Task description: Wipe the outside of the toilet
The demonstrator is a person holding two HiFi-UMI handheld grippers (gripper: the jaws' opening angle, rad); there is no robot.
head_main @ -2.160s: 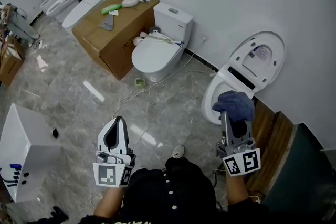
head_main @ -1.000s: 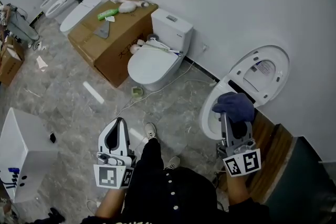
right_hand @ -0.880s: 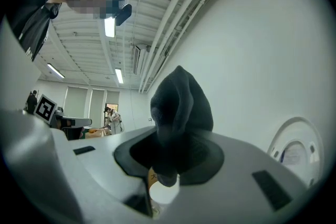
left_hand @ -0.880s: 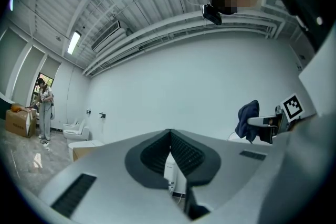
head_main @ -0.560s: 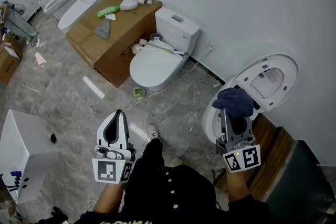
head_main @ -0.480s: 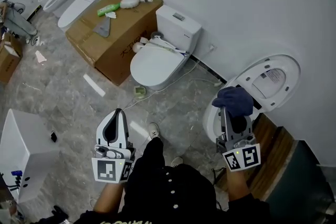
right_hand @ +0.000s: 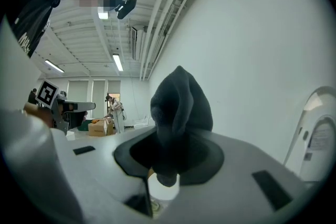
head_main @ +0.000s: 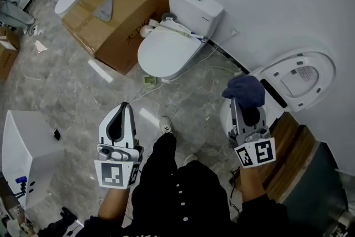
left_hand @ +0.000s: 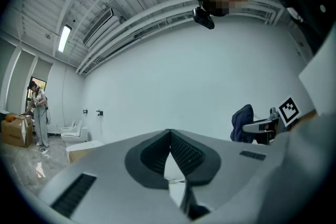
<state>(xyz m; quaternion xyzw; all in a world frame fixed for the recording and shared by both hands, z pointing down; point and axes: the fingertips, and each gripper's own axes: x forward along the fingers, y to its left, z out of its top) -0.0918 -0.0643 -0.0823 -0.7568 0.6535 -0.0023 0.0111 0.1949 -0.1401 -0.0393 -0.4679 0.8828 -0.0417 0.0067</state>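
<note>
Stepping in closer: over the last two seconds the toilet [head_main: 302,72], lid up, has slid right in the head view. The right gripper [head_main: 235,101], jaws clamped on a dark cloth [head_main: 244,90], now hangs by the bowl's front rim. The left gripper [head_main: 122,108] has jaws together, empty. Wiping probably starts next; contact unclear.

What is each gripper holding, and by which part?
Right gripper pinches the dark cloth by its bunched lower end. Left gripper is shut, empty.
</note>
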